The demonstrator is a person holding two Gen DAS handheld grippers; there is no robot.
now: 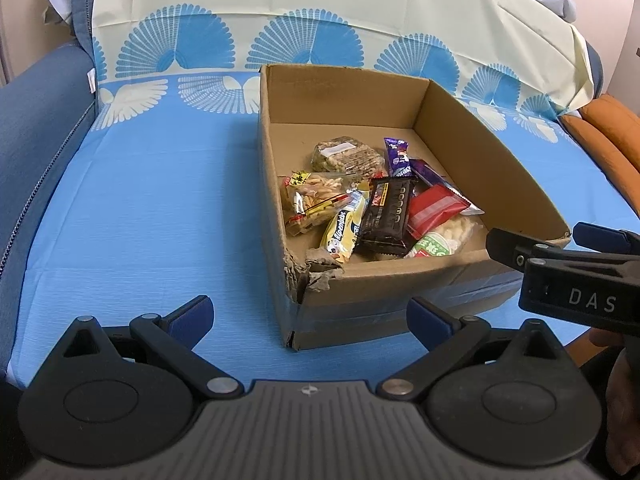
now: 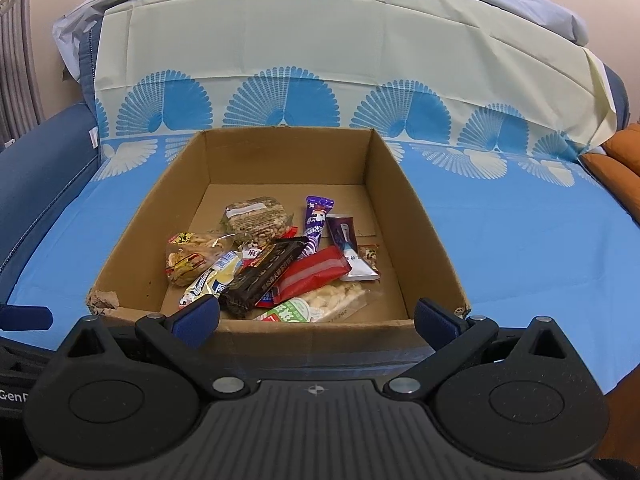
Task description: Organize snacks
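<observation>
An open cardboard box (image 1: 460, 128) (image 2: 408, 200) stands on the blue cloth and holds several snack packs. Among them are a dark chocolate bar (image 1: 388, 212) (image 2: 264, 276), a red pack (image 1: 434, 208) (image 2: 312, 276), a yellow bar (image 1: 346, 226) (image 2: 212, 280), a clear bag of crackers (image 1: 316, 200) (image 2: 192, 260) and a purple bar (image 1: 398, 158) (image 2: 318, 220). My left gripper (image 1: 310, 320) is open and empty, low in front of the box's torn near corner. My right gripper (image 2: 316, 320) is open and empty at the box's near wall; it also shows in the left wrist view (image 1: 560, 248).
The blue and cream patterned cloth (image 1: 152, 208) (image 2: 520, 232) covers a sofa seat and back. A blue armrest (image 1: 36, 128) is at the left. An orange cushion (image 1: 612, 136) (image 2: 624, 152) lies at the right. The box's near left corner (image 1: 308, 272) is torn.
</observation>
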